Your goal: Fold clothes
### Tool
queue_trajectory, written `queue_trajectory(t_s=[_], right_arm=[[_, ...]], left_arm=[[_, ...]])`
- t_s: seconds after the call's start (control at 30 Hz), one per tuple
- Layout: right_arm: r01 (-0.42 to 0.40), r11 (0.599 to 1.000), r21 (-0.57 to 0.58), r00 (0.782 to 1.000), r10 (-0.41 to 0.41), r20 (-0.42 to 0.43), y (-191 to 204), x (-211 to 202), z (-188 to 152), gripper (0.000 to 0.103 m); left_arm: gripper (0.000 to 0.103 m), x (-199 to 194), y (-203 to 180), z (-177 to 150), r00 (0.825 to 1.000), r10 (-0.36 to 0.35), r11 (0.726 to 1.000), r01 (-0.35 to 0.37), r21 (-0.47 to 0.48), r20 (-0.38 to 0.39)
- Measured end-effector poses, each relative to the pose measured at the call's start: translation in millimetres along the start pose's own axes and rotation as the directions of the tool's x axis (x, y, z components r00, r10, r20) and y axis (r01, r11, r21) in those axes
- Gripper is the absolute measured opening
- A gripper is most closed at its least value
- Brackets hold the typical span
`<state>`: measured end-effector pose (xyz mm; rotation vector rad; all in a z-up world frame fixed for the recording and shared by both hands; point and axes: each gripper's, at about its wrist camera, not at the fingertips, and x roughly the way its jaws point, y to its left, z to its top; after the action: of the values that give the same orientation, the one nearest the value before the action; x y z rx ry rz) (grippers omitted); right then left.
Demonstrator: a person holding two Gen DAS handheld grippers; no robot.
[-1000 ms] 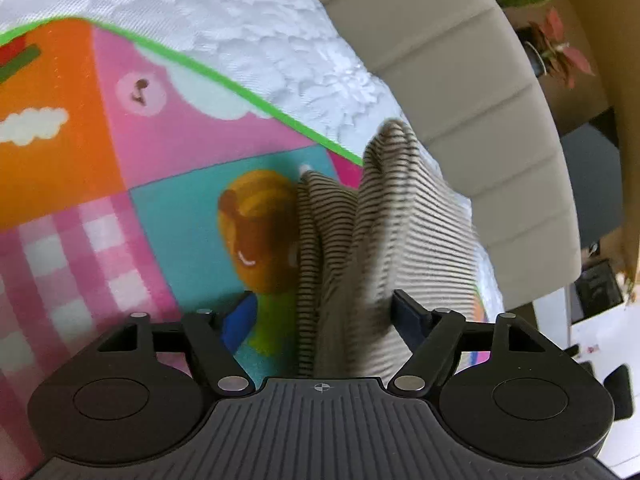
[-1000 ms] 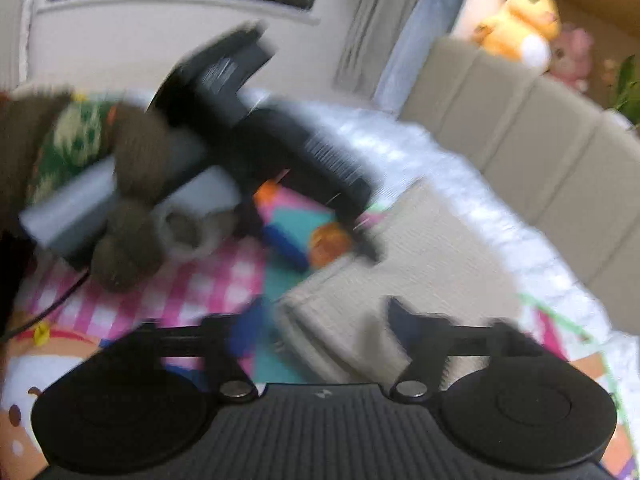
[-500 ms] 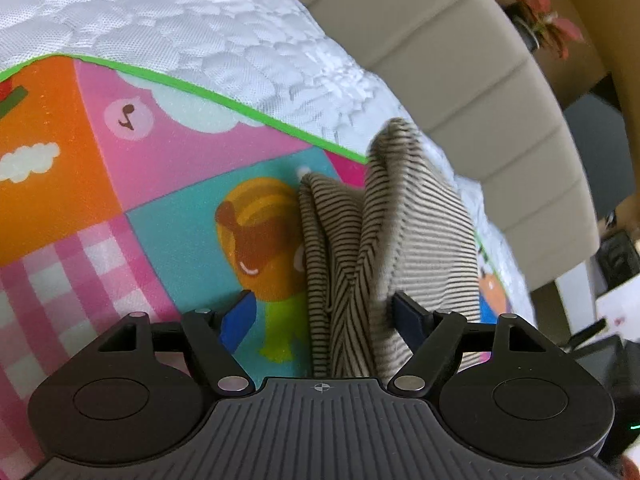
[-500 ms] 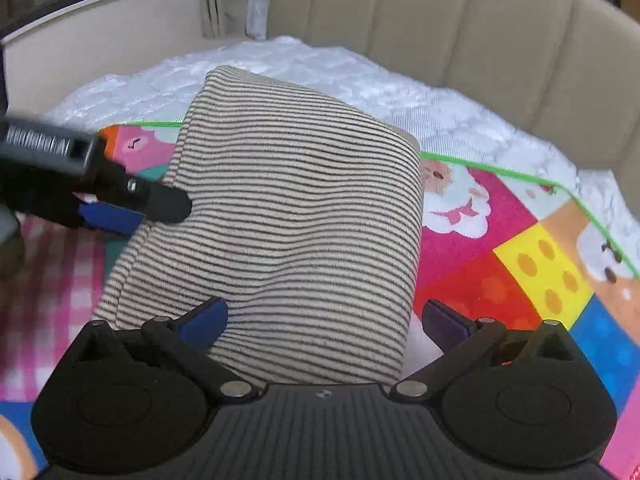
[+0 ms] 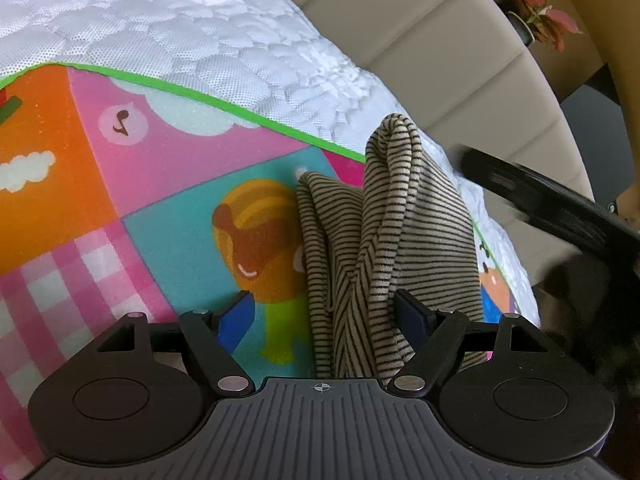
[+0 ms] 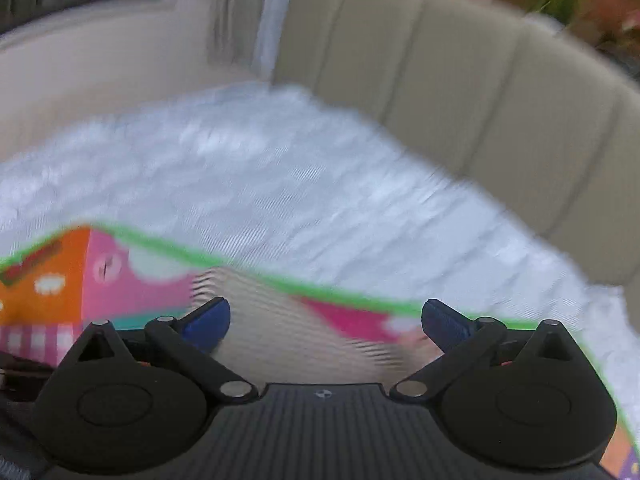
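While the striped top lay bunched at five o'clock on the play mat, we kept the left gripper and right gripper released, judging a square re-grip best.

Two fisheye views, each looking forward and downward along a handheld gripper's two fingers. The left wrist view sits close over a colourful play mat, with a striped garment filling its lower centre. The right wrist view is motion-blurred, facing a beige padded headboard. Both views share the mat, garment, white quilted cover and headboard.
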<state>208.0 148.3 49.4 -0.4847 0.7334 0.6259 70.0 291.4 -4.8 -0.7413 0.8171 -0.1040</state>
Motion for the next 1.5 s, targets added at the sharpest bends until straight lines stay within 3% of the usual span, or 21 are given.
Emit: queue_trajectory(t_s=[0.17, 0.27, 0.43, 0.53, 0.6, 0.67, 0.73, 0.8, 0.83, 0.87, 0.9, 0.97, 1.03, 1.13, 1.2, 1.3, 1.37, 1.43, 1.5], right_arm=[[-0.008, 1.0, -0.013, 0.999, 0.008, -0.039, 19, 21, -11, 0.102], [-0.044, 0.999, 0.029, 0.999, 0.044, 0.009, 9, 0, -12, 0.102], [-0.103, 0.972, 0.211, 0.989, 0.078, 0.125, -31, -51, -22, 0.103], [-0.164, 0.917, 0.364, 0.986, 0.141, 0.09, -62, -57, -46, 0.103], [-0.208, 0.855, 0.474, 0.978, 0.195, 0.076, -83, -53, -68, 0.103], [-0.196, 0.809, 0.555, 0.979, 0.193, 0.066, -97, -46, -85, 0.102], [-0.183, 0.76, 0.623, 0.981, 0.184, 0.063, -107, -34, -96, 0.095], [-0.244, 0.673, 0.698, 0.962, 0.259, 0.087, -114, -16, -98, 0.091], [-0.283, 0.627, 0.726, 0.947, 0.305, 0.105, -115, -8, -98, 0.081], [-0.299, 0.618, 0.727, 0.941, 0.317, 0.118, -112, -7, -93, 0.076], [-0.311, 0.617, 0.723, 0.938, 0.322, 0.129, -109, -7, -87, 0.073], [-0.377, 0.699, 0.608, 0.925, 0.318, 0.208, -95, -29, -75, 0.06], [-0.417, 0.755, 0.506, 0.908, 0.321, 0.269, -83, -48, -67, 0.059], [-0.289, 0.813, 0.505, 0.957, 0.239, 0.163, -78, -38, -71, 0.059], [-0.161, 0.861, 0.483, 0.987, 0.143, 0.074, -78, -24, -80, 0.059], [-0.17, 0.849, 0.501, 0.985, 0.148, 0.083, -80, -28, -91, 0.062], [-0.181, 0.844, 0.506, 0.984, 0.157, 0.089, -78, -39, -95, 0.068], [-0.19, 0.847, 0.496, 0.982, 0.166, 0.092, -72, -53, -103, 0.082], [-0.203, 0.851, 0.484, 0.979, 0.181, 0.092, -63, -62, -116, 0.085]], left_arm=[[0.078, 1, 5, 1, 1.0, -0.006, 1.0, 0.006, -0.022, -0.002], [0.079, 1, 6, 2, 1.0, -0.015, 1.0, 0.015, -0.025, -0.004], [0.082, 2, 4, 3, 1.0, -0.023, 1.0, 0.023, -0.015, -0.007], [0.082, 2, 4, 3, 1.0, -0.026, 1.0, 0.026, -0.018, -0.008], [0.082, 2, 4, 2, 1.0, -0.026, 0.999, 0.026, -0.019, -0.008], [0.082, 2, 4, 2, 1.0, -0.026, 0.999, 0.025, -0.019, -0.008], [0.082, 2, 3, 2, 1.0, -0.025, 1.0, 0.025, -0.018, -0.007], [0.082, 2, 3, 1, 1.0, -0.022, 1.0, 0.022, -0.013, -0.006], [0.082, 2, 2, 1, 1.0, -0.021, 1.0, 0.021, -0.009, -0.005], [0.082, 2, 2, 1, 1.0, -0.021, 1.0, 0.021, -0.007, -0.004], [0.082, 2, 3, 1, 1.0, -0.023, 1.0, 0.023, -0.008, -0.004], [0.082, 2, 5, 1, 1.0, -0.029, 0.999, 0.029, -0.013, -0.004], [0.081, 1, 8, 2, 0.999, -0.04, 0.999, 0.04, -0.027, -0.004], [0.081, 1, 14, 4, 0.998, -0.059, 0.997, 0.059, -0.054, -0.002], [0.081, 1, 14, 4, 0.998, -0.058, 0.997, 0.058, -0.05, -0.002], [0.086, 1, 8, 3, 0.999, -0.053, 0.999, 0.053, -0.014, 0.0], [0.086, 2, 5, 2, 0.999, -0.046, 0.999, 0.046, 0.006, 0.0], [0.086, 2, 4, 2, 0.999, -0.04, 0.999, 0.04, 0.014, -0.001], [0.086, 2, 5, 3, 0.999, -0.044, 0.999, 0.044, 0.004, -0.001]])
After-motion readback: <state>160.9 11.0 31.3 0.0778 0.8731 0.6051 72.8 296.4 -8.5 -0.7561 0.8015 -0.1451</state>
